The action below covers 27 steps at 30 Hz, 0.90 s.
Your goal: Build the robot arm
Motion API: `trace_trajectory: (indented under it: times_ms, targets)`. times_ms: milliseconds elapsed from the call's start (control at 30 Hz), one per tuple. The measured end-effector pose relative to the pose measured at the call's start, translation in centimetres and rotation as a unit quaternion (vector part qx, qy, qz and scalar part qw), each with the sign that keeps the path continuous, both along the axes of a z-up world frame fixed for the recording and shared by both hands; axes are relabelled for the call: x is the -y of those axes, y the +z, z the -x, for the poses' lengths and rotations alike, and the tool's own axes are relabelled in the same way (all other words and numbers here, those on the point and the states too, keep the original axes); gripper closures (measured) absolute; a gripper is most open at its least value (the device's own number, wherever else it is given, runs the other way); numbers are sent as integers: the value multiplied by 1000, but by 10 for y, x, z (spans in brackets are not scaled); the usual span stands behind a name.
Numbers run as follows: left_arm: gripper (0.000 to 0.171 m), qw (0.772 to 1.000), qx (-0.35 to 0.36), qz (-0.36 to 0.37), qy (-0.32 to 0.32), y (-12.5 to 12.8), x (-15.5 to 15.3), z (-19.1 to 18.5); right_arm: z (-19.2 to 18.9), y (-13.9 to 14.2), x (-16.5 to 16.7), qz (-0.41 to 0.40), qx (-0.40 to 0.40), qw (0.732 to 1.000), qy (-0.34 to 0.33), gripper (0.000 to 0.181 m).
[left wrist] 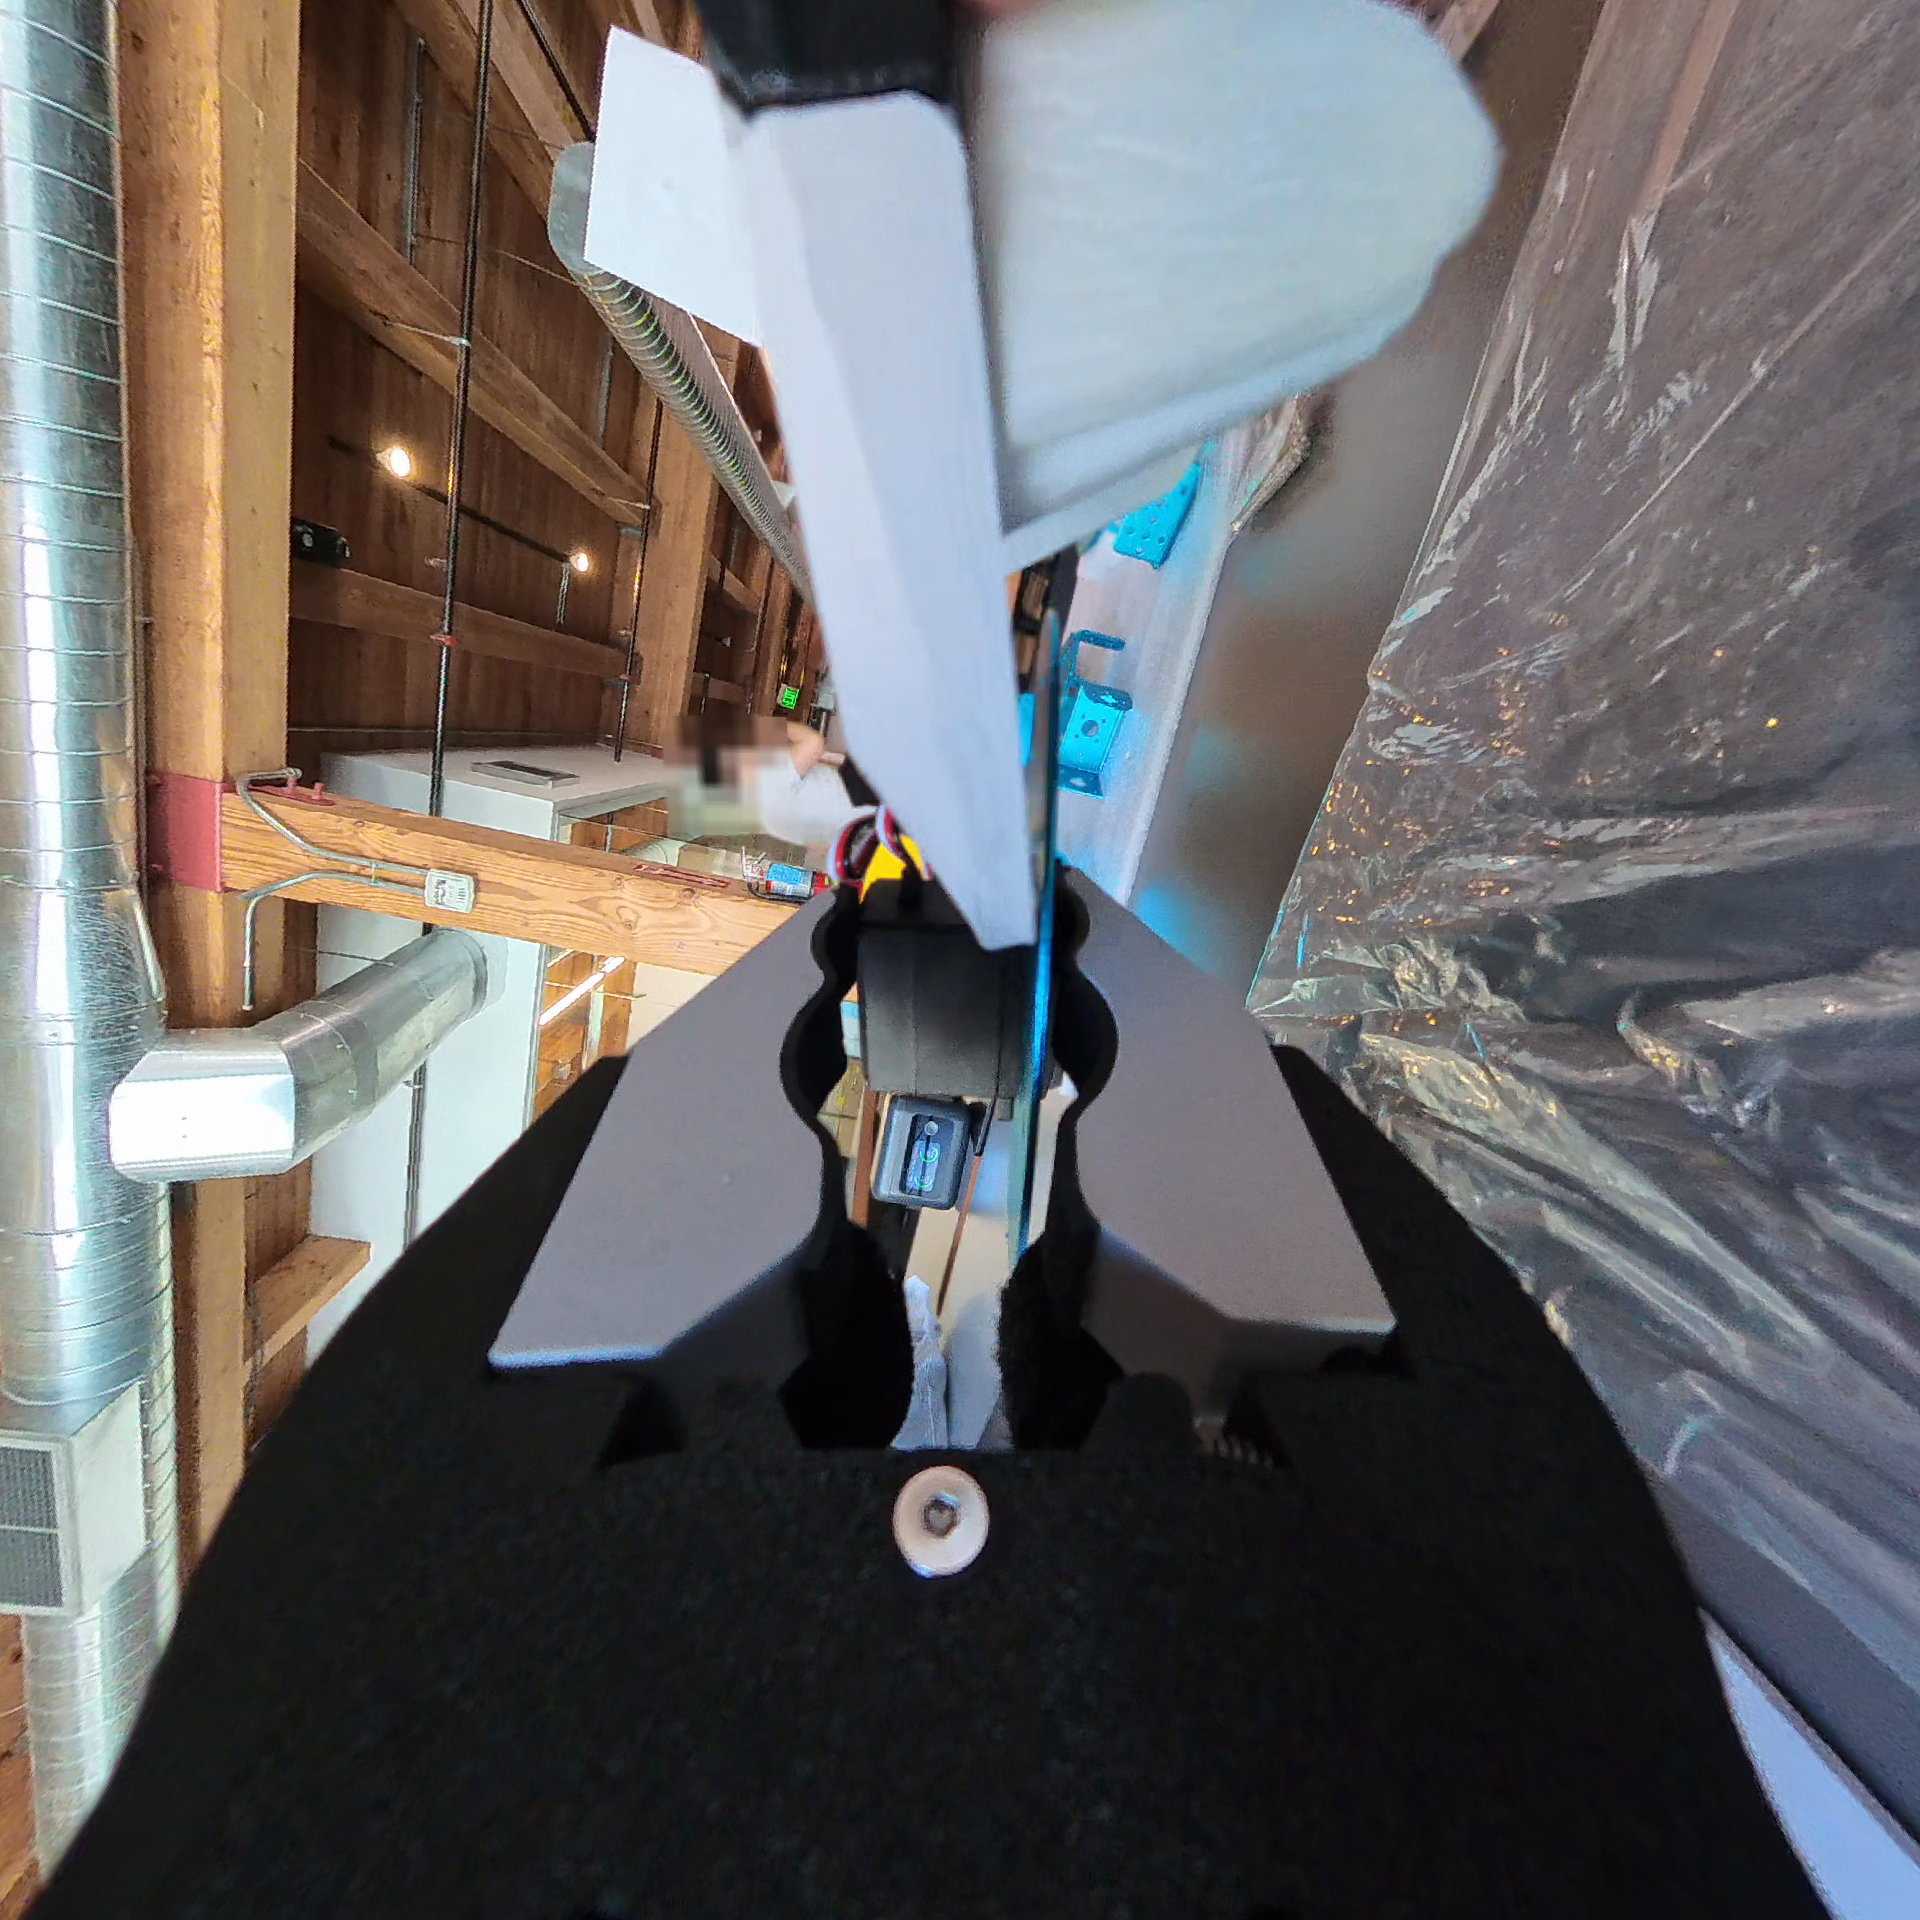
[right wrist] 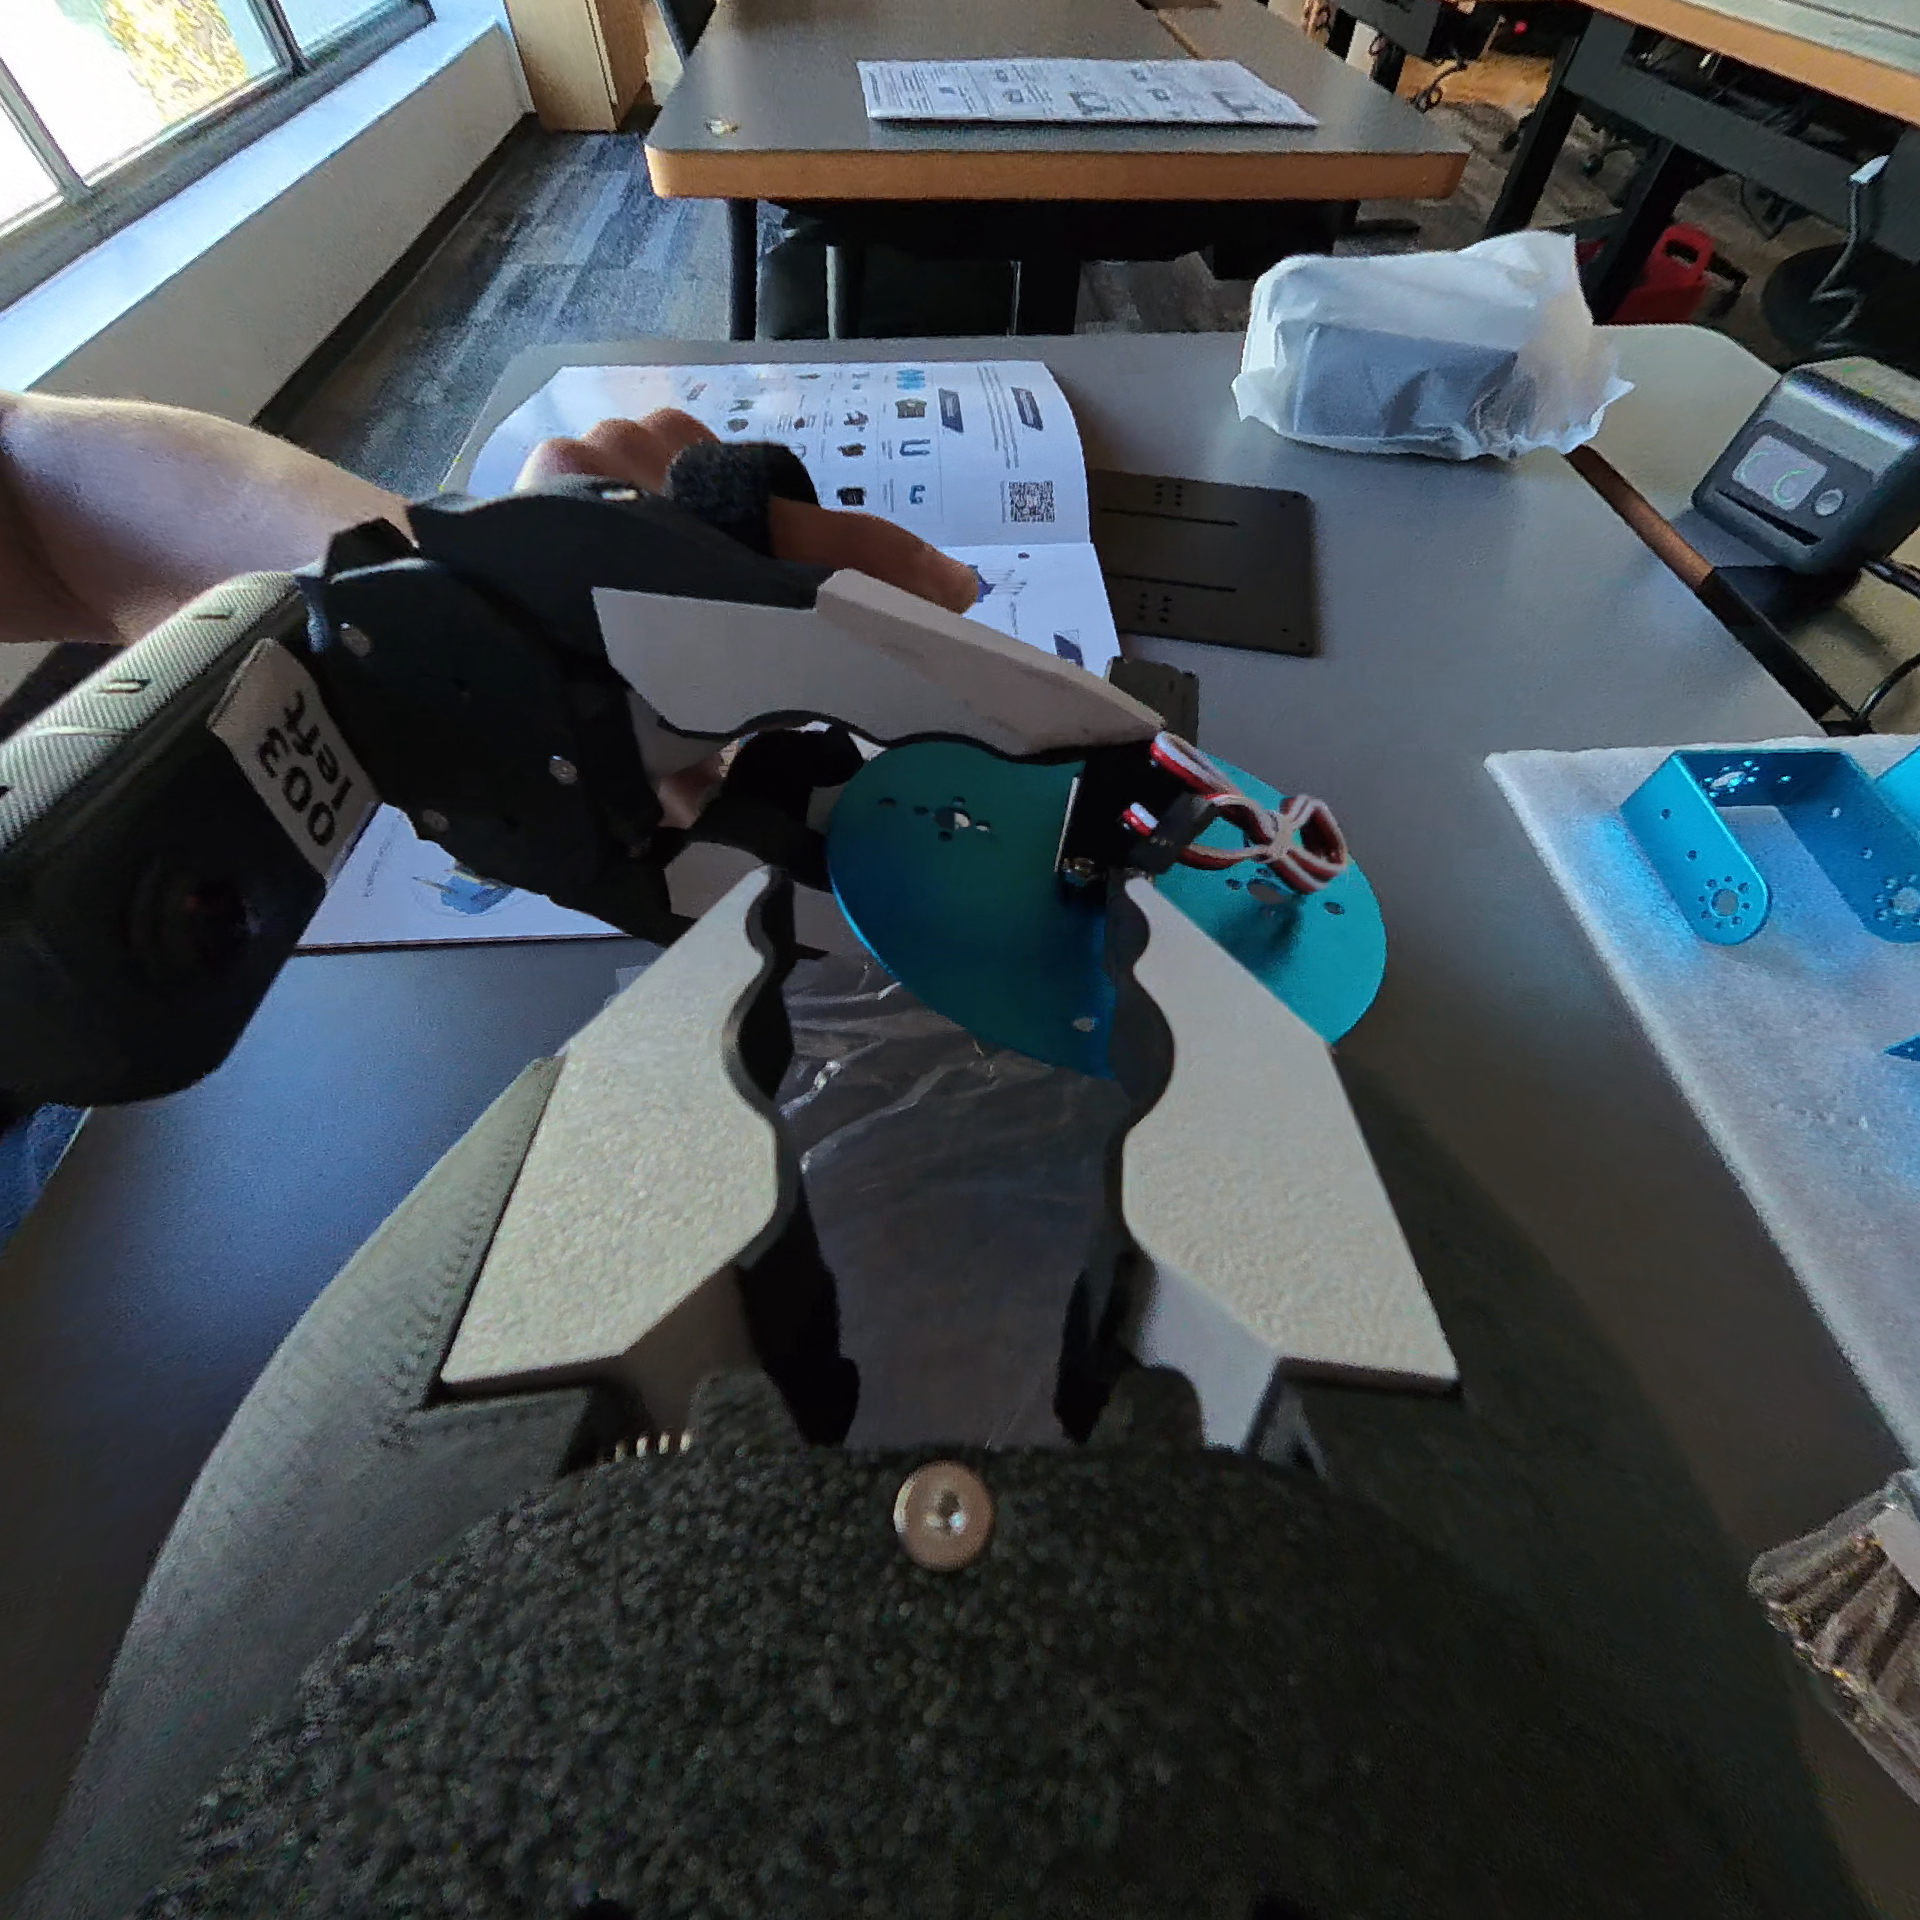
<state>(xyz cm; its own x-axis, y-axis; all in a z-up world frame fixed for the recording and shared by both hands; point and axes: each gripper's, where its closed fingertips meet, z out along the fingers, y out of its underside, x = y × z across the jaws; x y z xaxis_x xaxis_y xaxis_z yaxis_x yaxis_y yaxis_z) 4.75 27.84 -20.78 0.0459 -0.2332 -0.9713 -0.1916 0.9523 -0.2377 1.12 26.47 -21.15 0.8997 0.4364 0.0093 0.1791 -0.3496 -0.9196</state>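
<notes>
A round blue metal disc (right wrist: 966, 935) with a black servo (right wrist: 1101, 810) mounted on it is held tilted above the table. The servo's red, white and brown wires (right wrist: 1257, 821) loop off its far side. My left gripper (right wrist: 1091, 769) is shut on the disc and servo, with its white finger over the servo. In the left wrist view my left gripper (left wrist: 951, 914) encloses the servo (left wrist: 930, 1008) and the edge-on disc (left wrist: 1034, 1039). My right gripper (right wrist: 951, 894) is open, its fingertips at the disc's near edge. One of its white fingers (left wrist: 894, 520) reaches down to the servo.
A crumpled clear plastic bag (right wrist: 935, 1143) lies under the disc. Blue U-brackets (right wrist: 1704, 852) lie on white foam (right wrist: 1662, 1039) at the right. An open booklet (right wrist: 831, 436), a black plate (right wrist: 1205, 561), a white wrapped package (right wrist: 1423, 353) and a small black screen device (right wrist: 1818, 478) lie farther back.
</notes>
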Motion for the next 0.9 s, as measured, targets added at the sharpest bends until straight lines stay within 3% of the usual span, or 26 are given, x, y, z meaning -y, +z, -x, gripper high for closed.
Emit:
trace_trajectory:
  times_ms: [200,300,600,667,733,833,900]
  targets:
    - [135,1000,-2,-5,1,-1,2,0,3,-7,-7,2,21,1000,-6,109]
    - [136,1000,-3,-4,6,-2,-2,-1,7,-5,-1,6,25,1000,5,133]
    - [137,1000,4,-5,6,1,0,0,1,-9,-10,5,32,999,-26,106]
    - [137,1000,-1,-1,9,-1,-2,0,0,-10,-7,12,31,999,-32,109]
    - [136,1000,0,1,20,0,-7,-1,4,-3,-2,6,15,1000,-14,138]
    - [136,1000,0,8,15,0,-7,-1,-8,0,-6,-4,31,998,-46,116]
    - [137,1000,2,1,13,0,-3,-1,-12,0,-10,-10,35,998,-56,114]
